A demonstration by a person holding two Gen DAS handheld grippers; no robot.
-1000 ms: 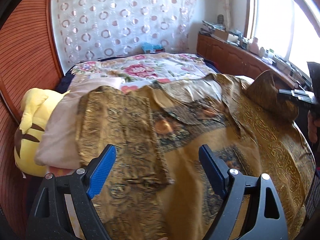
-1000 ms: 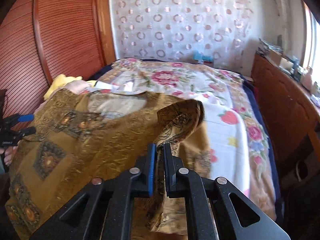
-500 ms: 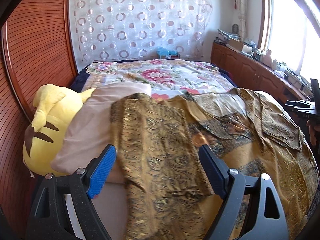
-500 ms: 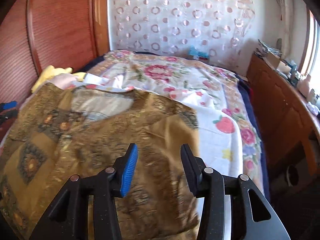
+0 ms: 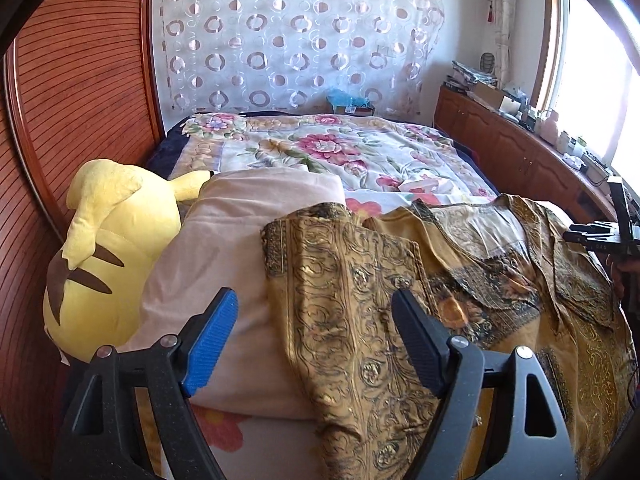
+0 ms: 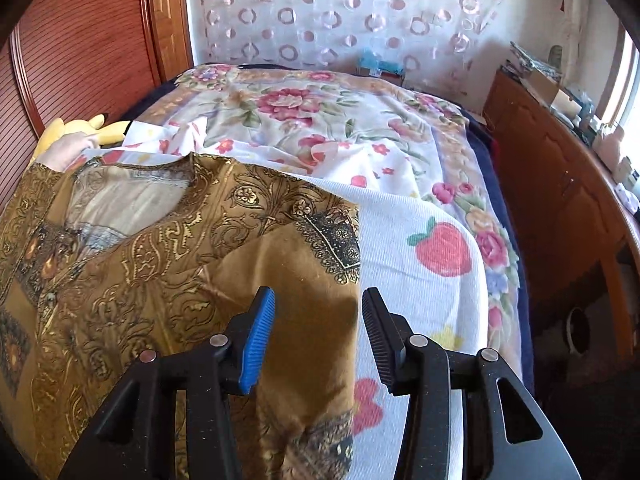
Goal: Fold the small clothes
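A gold-brown patterned top (image 5: 460,280) lies spread on the bed, its near sleeve (image 5: 340,280) folded inward over the body. My left gripper (image 5: 314,300) hovers above that sleeve's outer edge; its jaws are closing, and the pads touch no cloth. In the right wrist view the top (image 6: 160,248) fills the left half, its folded right edge (image 6: 320,240) lying flat. My right gripper (image 6: 319,294) stands open just above that edge and grips nothing. It also shows at the far right of the left wrist view as a dark gripper (image 5: 576,236).
A yellow plush toy (image 5: 112,240) and a pale pink pillow (image 5: 224,248) lie left of the top. Under it is a white strawberry-print cloth (image 6: 420,220) on a floral bedspread (image 5: 320,152). A slatted wooden headboard (image 5: 60,120) stands left, and a wooden cabinet (image 6: 560,200) runs along the right.
My right gripper let go of the sleeve it held up; the sleeve now lies folded flat and the jaws stand apart. My left gripper slid left towards the plush toy.
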